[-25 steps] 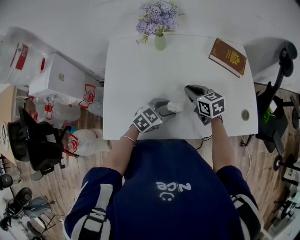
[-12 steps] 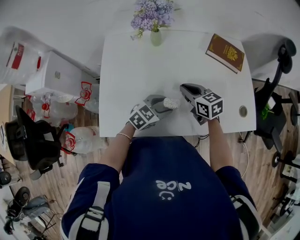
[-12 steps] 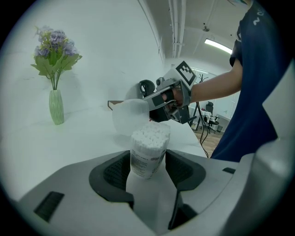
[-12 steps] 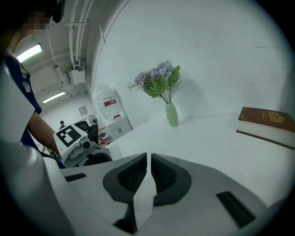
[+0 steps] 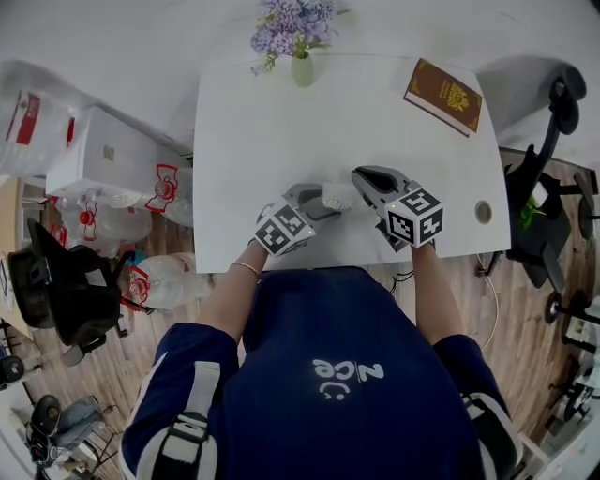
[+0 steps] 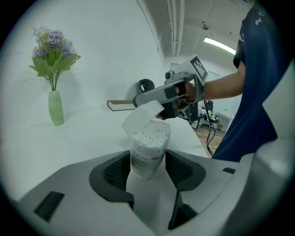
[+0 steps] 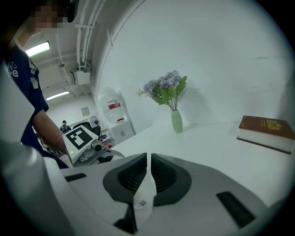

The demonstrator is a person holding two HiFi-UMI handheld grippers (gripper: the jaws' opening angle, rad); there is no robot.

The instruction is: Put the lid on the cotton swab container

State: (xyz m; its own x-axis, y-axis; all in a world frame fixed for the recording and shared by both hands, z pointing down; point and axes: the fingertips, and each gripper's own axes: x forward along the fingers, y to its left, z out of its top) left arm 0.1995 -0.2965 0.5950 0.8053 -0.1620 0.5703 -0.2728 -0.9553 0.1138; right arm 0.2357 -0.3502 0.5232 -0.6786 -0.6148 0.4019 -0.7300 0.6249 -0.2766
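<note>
**Lid tilted over the open tub, both grippers loaded**

We're at the near edge of the white desk [image 5: 281, 131], and both tools are busy. The left gripper [image 5: 323, 202] has the cotton swab container [image 6: 148, 150] upright between its jaws, dark pads pressed on either side of the labelled wall. The top is open, and the packed white swab heads [image 6: 152, 131] show plainly.

Over to the right gripper [image 7: 148, 171]: its jaws are drawn nearly together, pinching the thin translucent lid [image 7: 144, 196], and a small barcode sticker shows on the part hanging below the pads. From the left gripper view, that lid [image 6: 142, 114] is tilted, one edge low at the far rim of the container and the other raised. It's not seated. Whether it touches the swabs, I can't tell.

From overhead the two grippers meet nose to nose, with the container [image 5: 337, 196] between them, close to the person's body.

Elsewhere on the desk, well clear of the action:
- a pale green vase [image 5: 301, 70] with purple flowers [image 5: 286, 23] stands at the far edge
- a brown book [image 5: 443, 97] lies flat at the far right corner
- a small round disc [image 5: 483, 212] sits near the right edge
</note>
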